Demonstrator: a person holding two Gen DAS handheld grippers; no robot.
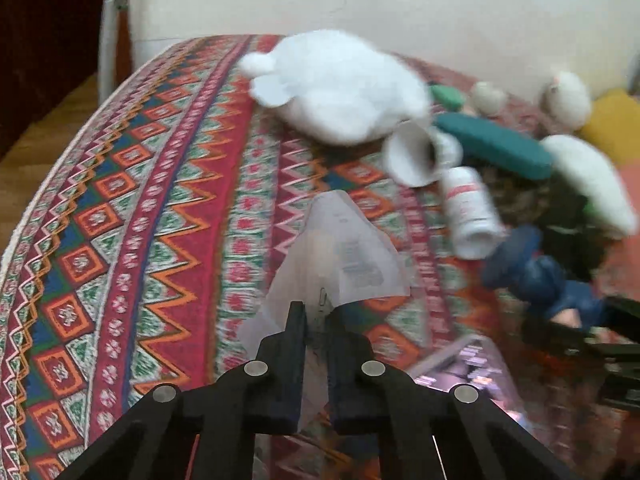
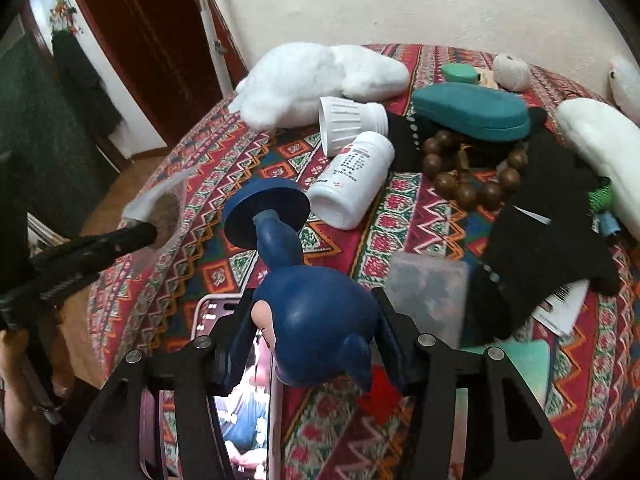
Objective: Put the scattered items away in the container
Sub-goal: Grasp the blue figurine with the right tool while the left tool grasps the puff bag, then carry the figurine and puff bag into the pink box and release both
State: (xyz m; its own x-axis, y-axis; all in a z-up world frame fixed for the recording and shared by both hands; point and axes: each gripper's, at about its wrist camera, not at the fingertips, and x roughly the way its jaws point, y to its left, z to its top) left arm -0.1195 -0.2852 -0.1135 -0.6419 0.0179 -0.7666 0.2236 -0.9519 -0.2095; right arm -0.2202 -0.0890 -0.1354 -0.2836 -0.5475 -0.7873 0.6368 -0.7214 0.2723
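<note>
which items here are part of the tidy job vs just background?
Job:
- blue figurine, clamped in right gripper
- clear plastic bag, pinched by left gripper
- white bottle
- white cap
- wooden beads
- green case
- white plush

Background:
- patterned cloth
- phone
- wall
- door

Left wrist view motion-blurred throughout; label print on clear plastic bag unreadable. Phone half hidden behind right gripper, cut by near edge. Paper slip mostly under black cloth. Teal item at near right masked by gripper frame, identity unclear. White bottle label too small to read.
</note>
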